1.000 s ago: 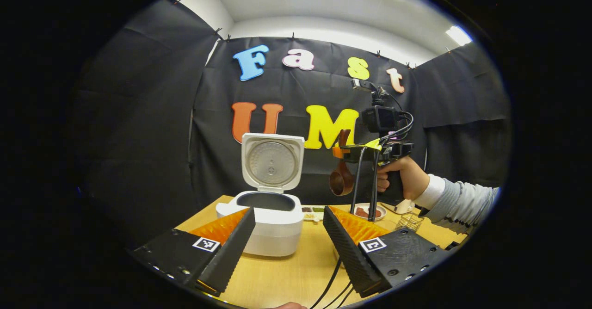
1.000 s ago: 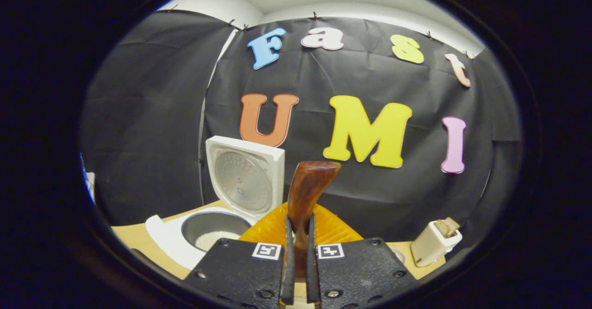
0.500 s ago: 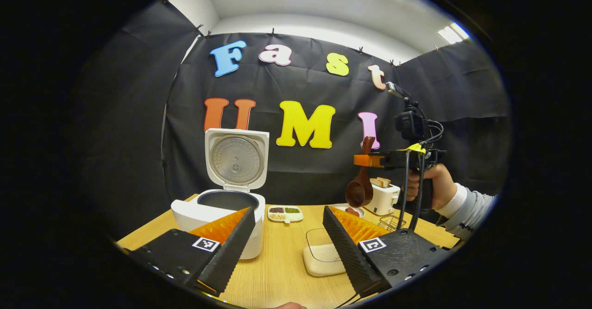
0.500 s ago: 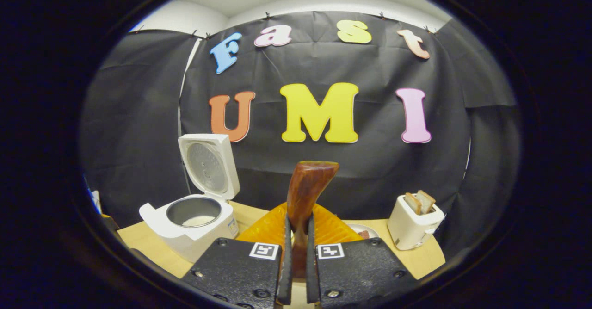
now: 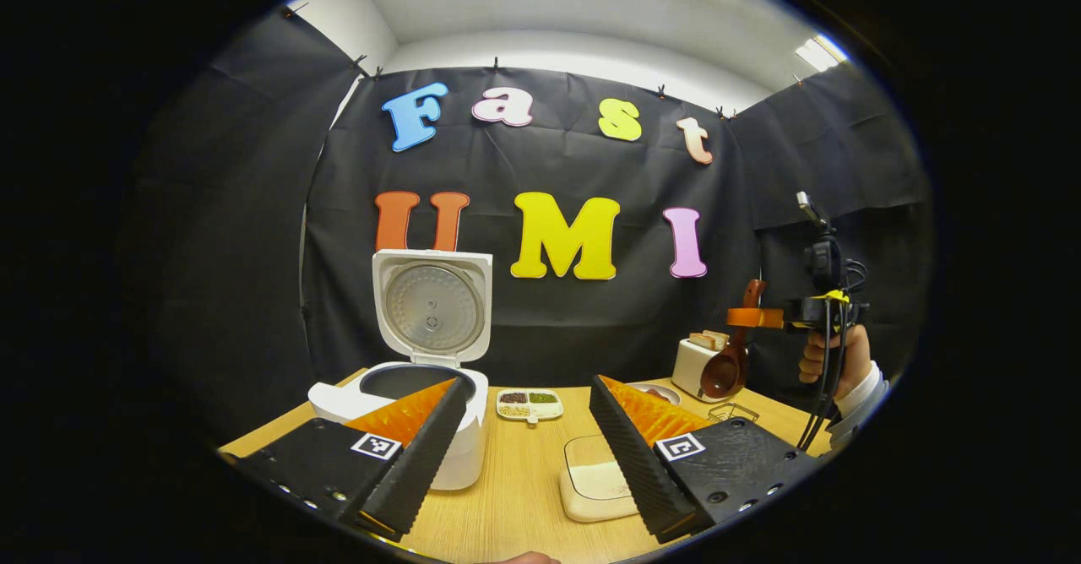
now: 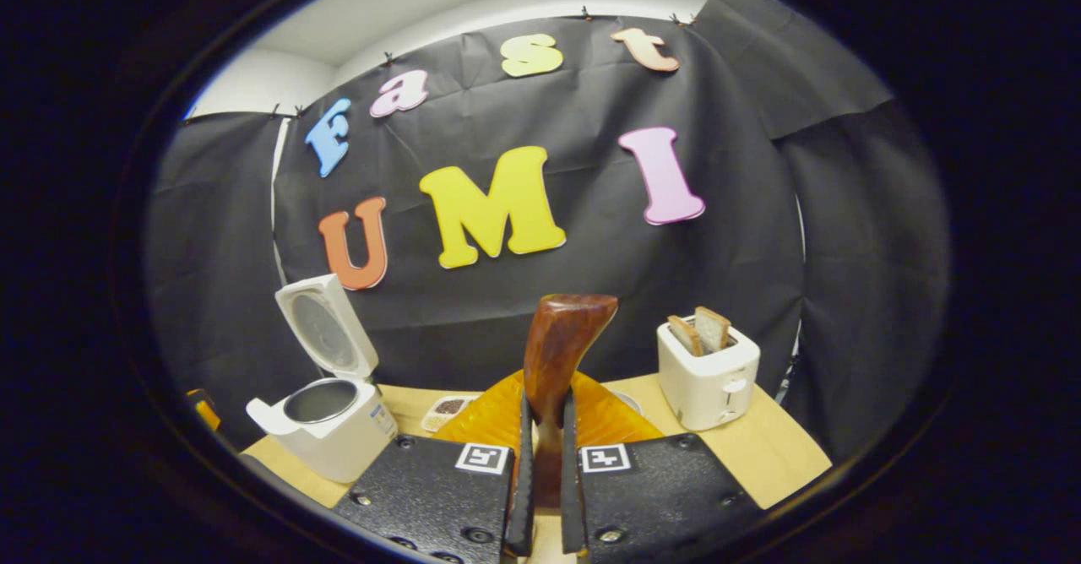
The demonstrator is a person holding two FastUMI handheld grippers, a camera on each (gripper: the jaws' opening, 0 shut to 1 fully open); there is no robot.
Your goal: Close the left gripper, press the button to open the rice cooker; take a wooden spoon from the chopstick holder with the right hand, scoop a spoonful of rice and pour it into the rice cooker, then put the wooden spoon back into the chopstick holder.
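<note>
The white rice cooker (image 5: 422,361) stands at the table's left with its lid up; it also appears as the rice cooker (image 6: 325,416) in the right gripper view. My left gripper (image 5: 528,385) is open above the table with nothing between its fingers. Below it lies a clear box of rice (image 5: 591,479). My right gripper (image 6: 545,404) is shut on the handle of the wooden spoon (image 6: 557,349). The left gripper view has the right gripper (image 5: 752,317) far right, the wooden spoon (image 5: 728,368) hanging bowl-down above a wire holder (image 5: 733,413).
A white toaster (image 6: 708,370) with bread slices stands at the back right, also visible as the toaster (image 5: 694,363). A small divided dish of grains (image 5: 529,404) sits mid-table, and a plate (image 5: 654,393) lies near the toaster. A hand (image 5: 832,353) holds the right gripper.
The right gripper has carried the spoon rightward and lower, away from the rice cooker, to the toaster and wire holder. The left gripper stays open and has turned slightly.
</note>
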